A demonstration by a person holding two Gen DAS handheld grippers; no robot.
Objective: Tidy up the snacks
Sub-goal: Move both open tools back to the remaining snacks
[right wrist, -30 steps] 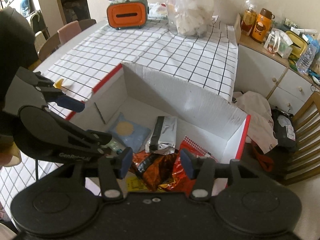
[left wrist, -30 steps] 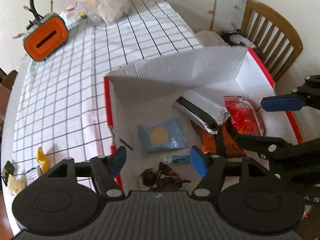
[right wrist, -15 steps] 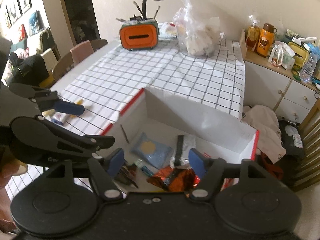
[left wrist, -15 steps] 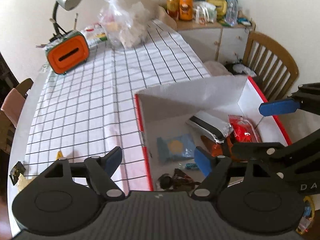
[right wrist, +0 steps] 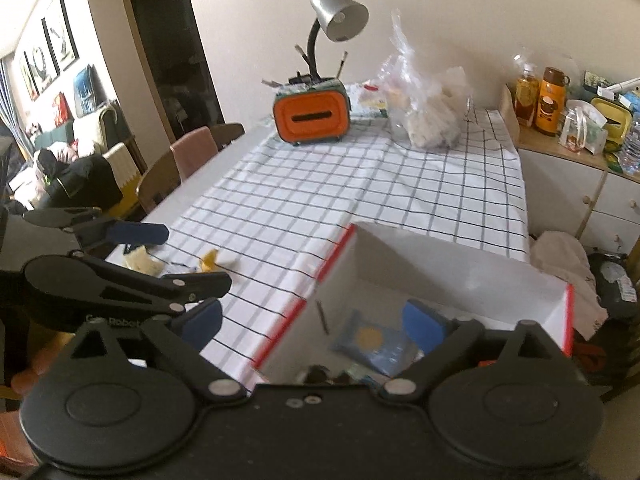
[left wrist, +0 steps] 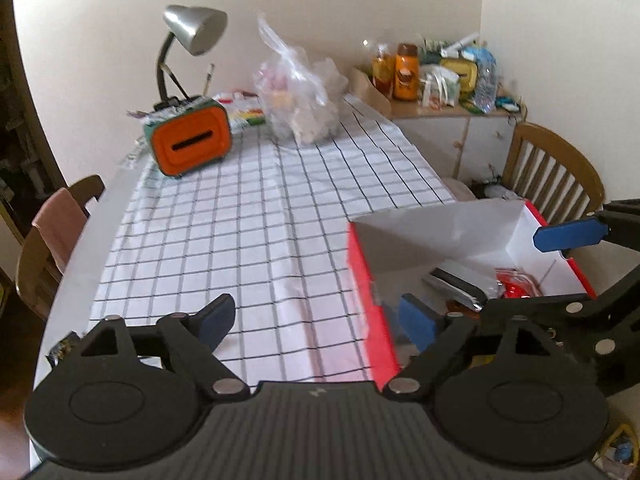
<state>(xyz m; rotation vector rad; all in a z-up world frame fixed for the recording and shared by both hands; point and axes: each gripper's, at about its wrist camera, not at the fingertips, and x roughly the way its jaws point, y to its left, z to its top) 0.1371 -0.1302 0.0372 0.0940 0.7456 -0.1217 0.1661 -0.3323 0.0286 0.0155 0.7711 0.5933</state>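
- Left tongs (left wrist: 316, 326) and right tongs (right wrist: 316, 320) are opening, nothing between them.
- Next, I judge: swing left tongs toward the yellow snack (right wrist: 209, 260) beyond them; descend squarely.

I log one red-edged white box (right wrist: 460, 276) at the tabletop's near right corner, holding blue (right wrist: 376, 344), silver (left wrist: 456, 284) and red packets (left wrist: 518, 284).

The left gripper (left wrist: 316, 322) and the right gripper (right wrist: 314, 322) are held above the box (right wrist: 460, 276), jaws opening, apparently with nothing gripped between them.
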